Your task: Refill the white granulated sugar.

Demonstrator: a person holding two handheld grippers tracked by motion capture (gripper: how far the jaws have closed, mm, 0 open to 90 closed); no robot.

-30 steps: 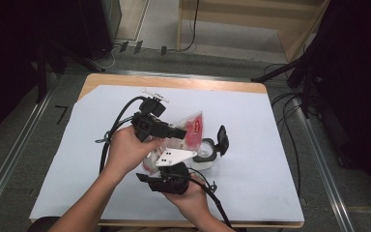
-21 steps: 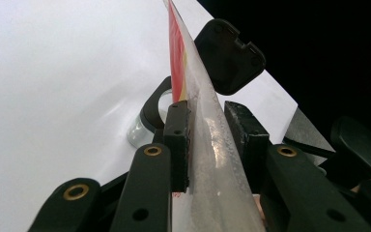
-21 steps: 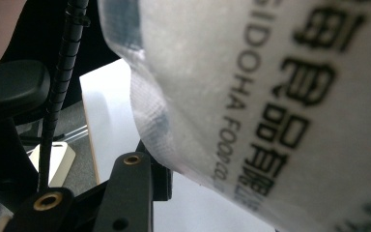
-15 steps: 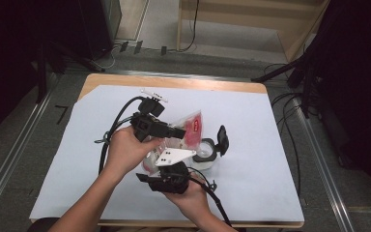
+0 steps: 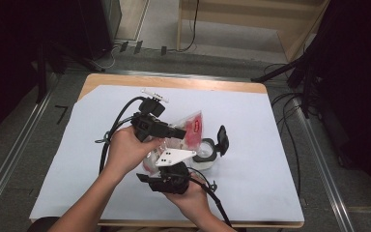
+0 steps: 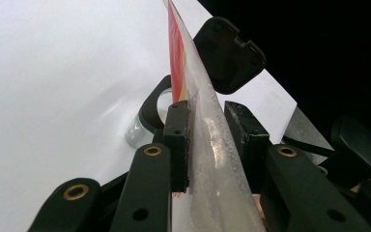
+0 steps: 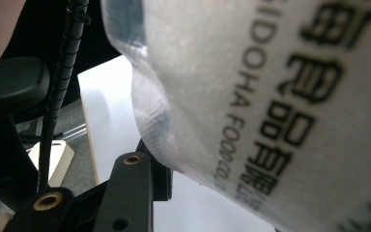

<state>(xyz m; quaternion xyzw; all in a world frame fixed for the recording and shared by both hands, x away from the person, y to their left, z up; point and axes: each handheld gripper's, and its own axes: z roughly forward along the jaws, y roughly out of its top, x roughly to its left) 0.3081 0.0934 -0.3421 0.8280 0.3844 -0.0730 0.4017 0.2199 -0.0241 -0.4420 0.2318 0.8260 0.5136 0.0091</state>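
Nothing has moved since a second ago: both hands, both grippers and the bag sit exactly where they were, a pause in mid-task above the white sheet (image 5: 270,145) that covers the table.

The left gripper (image 6: 207,123) clamps the clear plastic bag (image 5: 186,130), red-printed at its upper end; its two black jaws stand only narrowly apart, pads (image 6: 178,140) pressed flat to the film on either side. The right gripper (image 5: 170,176) comes up from below at the bag's lower end. In the right gripper view the printed film (image 7: 270,111) hangs close over one jaw, but whether that pair actually pinches the bag cannot be told; the jaws look partly closed at most.

The bag is held off the table, tilted, with its upper end above a small clear jar (image 5: 205,153) whose black flip lid (image 5: 222,137) stands open. The jar rests on the sheet just right of the hands.

The stillness suggests the person is steadying the bag over the jar's mouth, probably before tipping the contents in. A loose grip below could let the bag sag past the rim.
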